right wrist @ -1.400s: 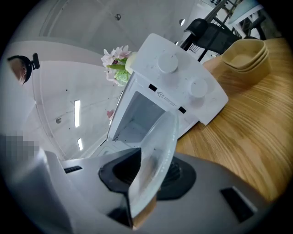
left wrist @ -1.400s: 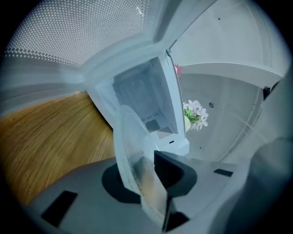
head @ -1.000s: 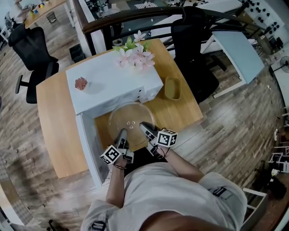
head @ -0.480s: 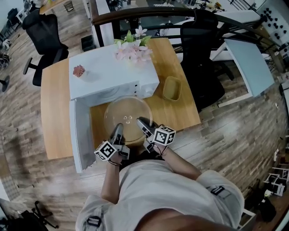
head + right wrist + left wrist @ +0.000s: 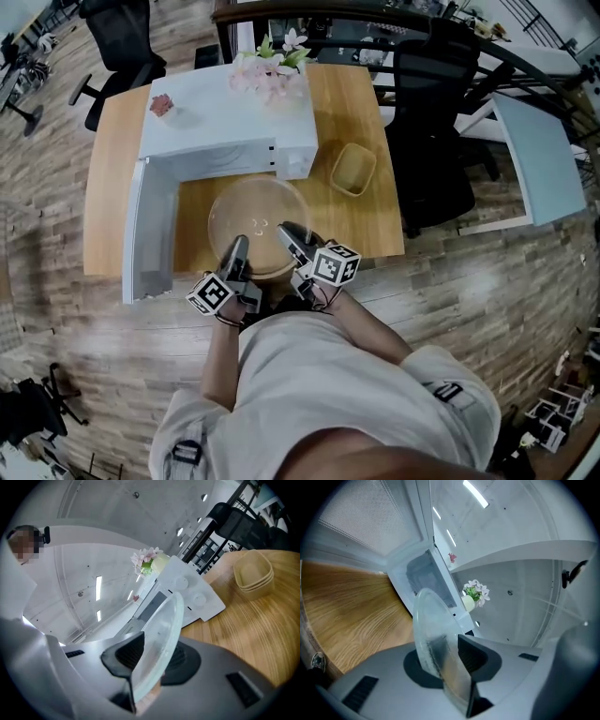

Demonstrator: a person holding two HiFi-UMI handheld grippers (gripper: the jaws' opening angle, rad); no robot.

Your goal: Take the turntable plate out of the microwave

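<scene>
We note left claw and right claw each pinching the turntable plate at its rim. Plate outside microwave, over worktop.

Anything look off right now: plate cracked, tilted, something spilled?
Nothing stands out. The glass plate looks whole and about level, clamped at its near rim by the left gripper and the right gripper. No spill shows on the table.

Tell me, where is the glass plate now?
In the head view the plate is mid-frame, just in front of the open microwave and above the table, gripped at its near rim by the left gripper and right gripper.
</scene>
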